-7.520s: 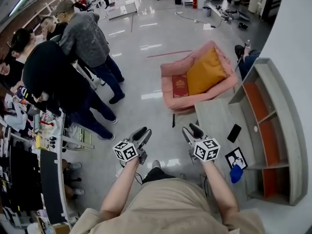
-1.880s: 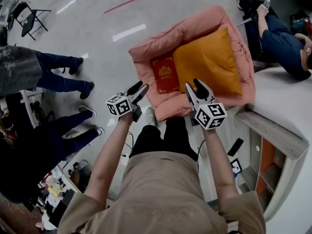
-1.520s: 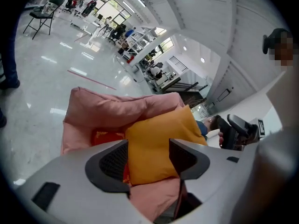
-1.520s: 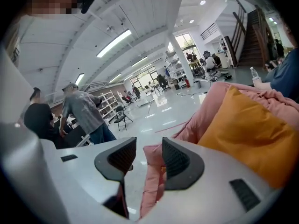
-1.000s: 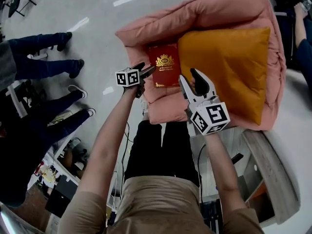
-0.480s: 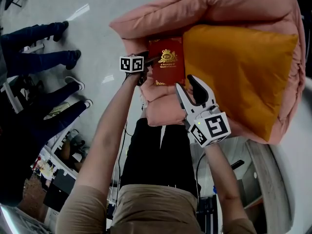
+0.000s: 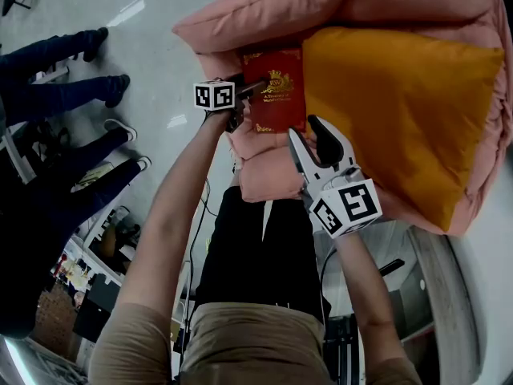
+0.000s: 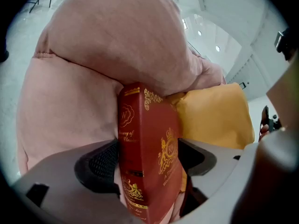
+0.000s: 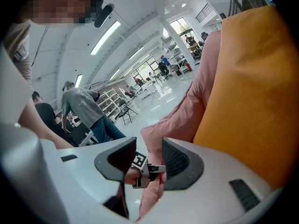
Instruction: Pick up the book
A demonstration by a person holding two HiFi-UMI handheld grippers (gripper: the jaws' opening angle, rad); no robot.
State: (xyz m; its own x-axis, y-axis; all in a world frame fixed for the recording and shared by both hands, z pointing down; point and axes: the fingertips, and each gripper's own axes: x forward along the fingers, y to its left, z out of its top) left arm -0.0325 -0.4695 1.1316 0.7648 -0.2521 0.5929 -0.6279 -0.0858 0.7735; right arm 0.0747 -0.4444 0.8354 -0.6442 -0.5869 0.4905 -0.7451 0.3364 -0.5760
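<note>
Red gold-stamped book (image 7: 273, 103) on pink padded armchair (image 7: 264, 14) beside orange cushion (image 7: 393, 111), left gripper (image 7: 253, 88) fingers just widening astride it, right gripper (image 7: 311, 135) fingers apart, empty, glossy grey floor (image 7: 144, 46)

Dark red hardcover book (image 7: 275, 103) with gold crest and lettering, salmon-pink padded armchair (image 7: 264, 14), mustard-orange cushion (image 7: 401, 111), pale grey right tool (image 7: 306, 131) with black-and-white marker cube.

The book (image 8: 154, 162) shows a gold "RW" crest and "Treasury of".
</note>
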